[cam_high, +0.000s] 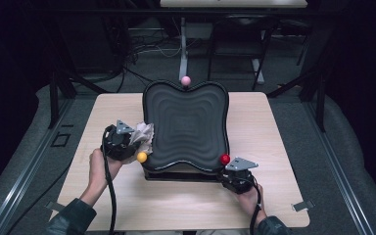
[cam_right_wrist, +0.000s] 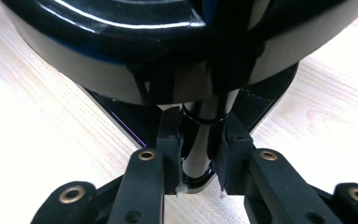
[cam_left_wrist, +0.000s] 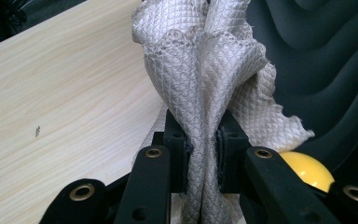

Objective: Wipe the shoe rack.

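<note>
Landmark: black wavy tray (cam_high: 186, 127), centre of wooden surface (cam_high: 274, 147), raised on base.

Left claw (cam_high: 136, 138) just beside tray's left edge, clenched on crumpled white cloth (cam_left_wrist: 205, 79); cloth bunches up between pads (cam_left_wrist: 179, 149), rest of it against tray's rim. Yellow ball (cam_left_wrist: 307, 169) at tray's near-left corner, just beside cloth.

Right claw (cam_right_wrist: 196, 149) at tray's near-right corner, clamped on pale post (cam_right_wrist: 200, 140) under tray's rim. Red ball (cam_high: 224, 159) atop same corner. Pink ball (cam_high: 186, 80) at tray's far edge.
</note>
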The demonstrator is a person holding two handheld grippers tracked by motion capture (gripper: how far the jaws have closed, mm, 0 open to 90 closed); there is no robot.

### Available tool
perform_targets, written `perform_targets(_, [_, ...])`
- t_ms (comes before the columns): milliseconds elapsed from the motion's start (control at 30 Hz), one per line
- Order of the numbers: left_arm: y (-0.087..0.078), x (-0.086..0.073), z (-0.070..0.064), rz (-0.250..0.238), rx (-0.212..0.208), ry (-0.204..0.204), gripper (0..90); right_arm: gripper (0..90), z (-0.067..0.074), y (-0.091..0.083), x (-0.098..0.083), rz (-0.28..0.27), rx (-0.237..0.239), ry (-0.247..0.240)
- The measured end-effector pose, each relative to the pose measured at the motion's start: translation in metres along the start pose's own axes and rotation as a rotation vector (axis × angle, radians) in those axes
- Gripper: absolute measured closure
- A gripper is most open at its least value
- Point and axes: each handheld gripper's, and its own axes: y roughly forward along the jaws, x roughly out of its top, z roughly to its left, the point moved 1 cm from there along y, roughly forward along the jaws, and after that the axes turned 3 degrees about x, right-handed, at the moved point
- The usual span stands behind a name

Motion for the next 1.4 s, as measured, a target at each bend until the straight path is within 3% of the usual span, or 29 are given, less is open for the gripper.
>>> perform_targets(300, [-0.003,-0.006,-0.004,0.002,-0.007,0.009,78.1,74.0,0.0,0.0,0.0,0.0,0.001,0.0])
perform_targets(700, [-0.001,-0.003,-0.002,0.005,-0.006,0.008,77.8,74.1,0.0,0.0,0.0,0.0,0.002,-0.002])
perform_targets(1100, [0.006,0.011,0.007,-0.004,0.007,-0.005,77.4,74.1,0.0,0.0,0.0,0.001,0.003,-0.004])
perform_targets(1400, [0.015,0.03,0.018,-0.011,-0.001,-0.047,77.2,74.1,0.0,0.0,0.0,0.0,0.004,-0.005])
